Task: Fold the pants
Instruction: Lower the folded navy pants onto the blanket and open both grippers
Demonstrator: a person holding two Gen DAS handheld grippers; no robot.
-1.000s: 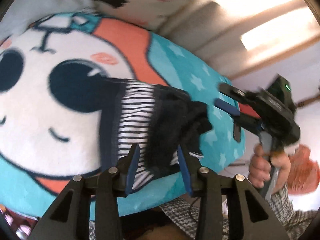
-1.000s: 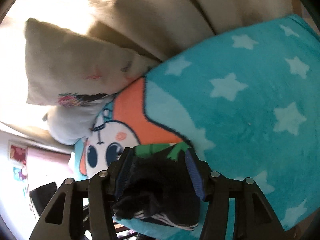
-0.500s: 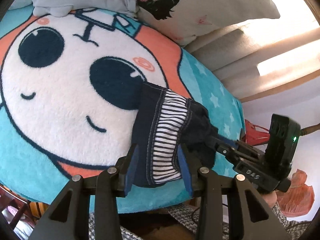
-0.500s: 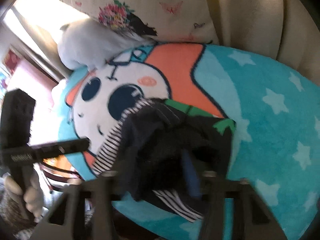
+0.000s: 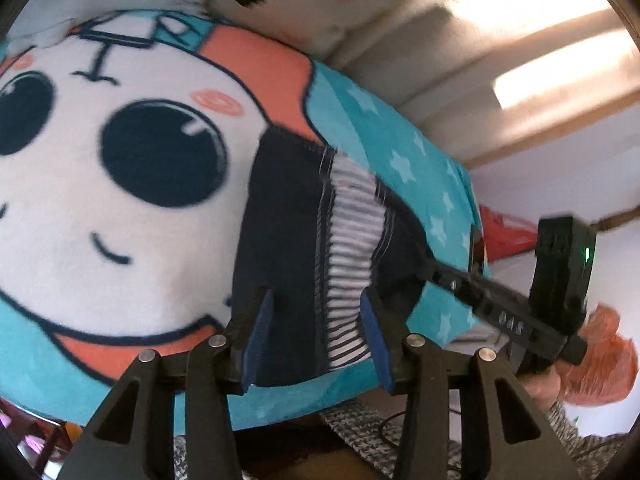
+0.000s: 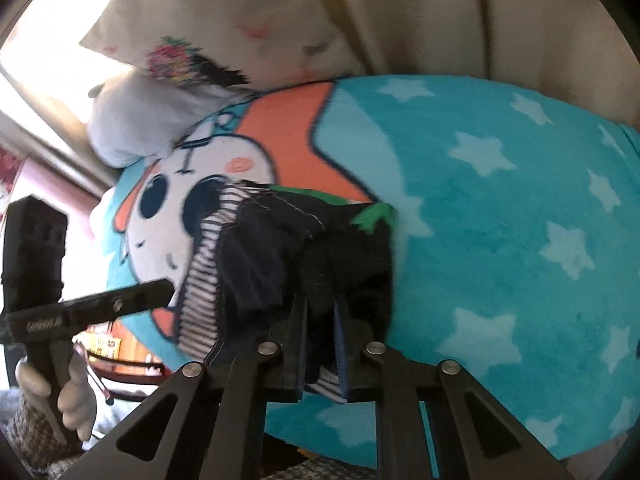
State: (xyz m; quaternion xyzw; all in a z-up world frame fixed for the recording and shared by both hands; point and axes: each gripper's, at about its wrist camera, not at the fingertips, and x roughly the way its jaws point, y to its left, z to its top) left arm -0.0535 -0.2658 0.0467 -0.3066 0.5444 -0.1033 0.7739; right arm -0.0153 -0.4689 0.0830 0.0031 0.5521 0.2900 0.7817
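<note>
1. From the left wrist view, the left gripper (image 5: 316, 332) stands spread, its blue pads either side of the near edge of the pants (image 5: 296, 248), not pinching them. The dark pants with a striped panel lie bunched on the cartoon-face blanket (image 5: 120, 240). The right gripper (image 5: 472, 240) reaches in from the right to the far side of the pants.

2. From the right wrist view, the right gripper (image 6: 322, 336) is pressed together on a dark fold of the pants (image 6: 288, 252). A floral pillow (image 6: 224, 40) leans behind the blanket (image 6: 500, 220).
</note>
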